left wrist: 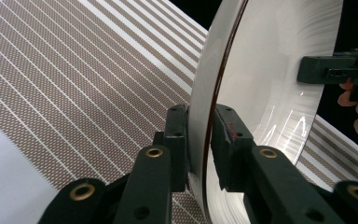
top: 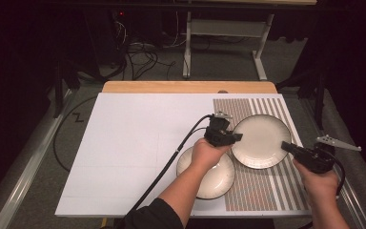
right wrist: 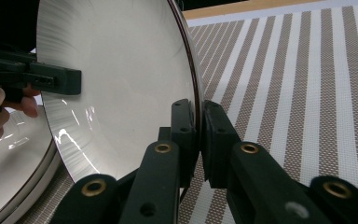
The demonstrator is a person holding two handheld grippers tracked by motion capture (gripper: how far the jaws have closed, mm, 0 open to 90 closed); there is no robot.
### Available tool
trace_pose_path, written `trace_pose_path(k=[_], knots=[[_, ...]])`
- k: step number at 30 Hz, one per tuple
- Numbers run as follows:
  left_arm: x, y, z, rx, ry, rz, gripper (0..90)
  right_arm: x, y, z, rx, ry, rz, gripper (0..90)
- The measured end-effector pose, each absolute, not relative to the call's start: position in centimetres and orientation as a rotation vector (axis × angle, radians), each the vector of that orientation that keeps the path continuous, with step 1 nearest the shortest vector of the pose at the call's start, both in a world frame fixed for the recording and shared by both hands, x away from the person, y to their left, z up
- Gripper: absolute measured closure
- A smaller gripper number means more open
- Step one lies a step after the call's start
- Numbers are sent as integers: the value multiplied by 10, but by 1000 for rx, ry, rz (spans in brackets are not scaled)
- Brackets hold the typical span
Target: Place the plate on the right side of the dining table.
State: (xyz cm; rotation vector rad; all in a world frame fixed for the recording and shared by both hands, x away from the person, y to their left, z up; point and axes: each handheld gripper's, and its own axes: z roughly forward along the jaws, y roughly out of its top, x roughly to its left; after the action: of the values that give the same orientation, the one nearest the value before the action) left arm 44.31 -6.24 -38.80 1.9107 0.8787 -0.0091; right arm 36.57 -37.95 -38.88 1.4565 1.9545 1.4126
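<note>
1. My left hand-held gripper [top: 237, 137] pinches the left rim of the upper plate [top: 261, 141]; the rim sits between its jaws.
2. My right hand-held gripper [top: 286, 145] pinches the opposite rim of that plate.
3. The plate is over the striped mat [top: 286, 188] on the tabletop [top: 128, 152], just beside a second plate [top: 217, 179] under my left hand [top: 207, 152].

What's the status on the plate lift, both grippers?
Left gripper shut on upper plate rim, right gripper shut on opposite rim. Plate held between both above striped mat. Second plate lies below left hand, close beneath the near edge.
</note>
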Motion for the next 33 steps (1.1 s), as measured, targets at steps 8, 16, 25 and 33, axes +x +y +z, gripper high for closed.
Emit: trace_pose_path(k=[8, 16, 25, 33], knots=[[446, -68, -394, 1931, 893, -19, 755, 366, -382, -394, 1471, 1956, 1377, 868], [449, -70, -399, 1944, 909, -13, 744, 367, -381, -396, 1466, 1970, 1338, 868], [449, -77, -396, 1968, 903, 30, 635, 369, -382, -397, 1470, 1976, 1343, 867], [441, -59, -374, 1936, 854, 113, 456, 372, -380, -400, 1482, 1969, 1297, 847]])
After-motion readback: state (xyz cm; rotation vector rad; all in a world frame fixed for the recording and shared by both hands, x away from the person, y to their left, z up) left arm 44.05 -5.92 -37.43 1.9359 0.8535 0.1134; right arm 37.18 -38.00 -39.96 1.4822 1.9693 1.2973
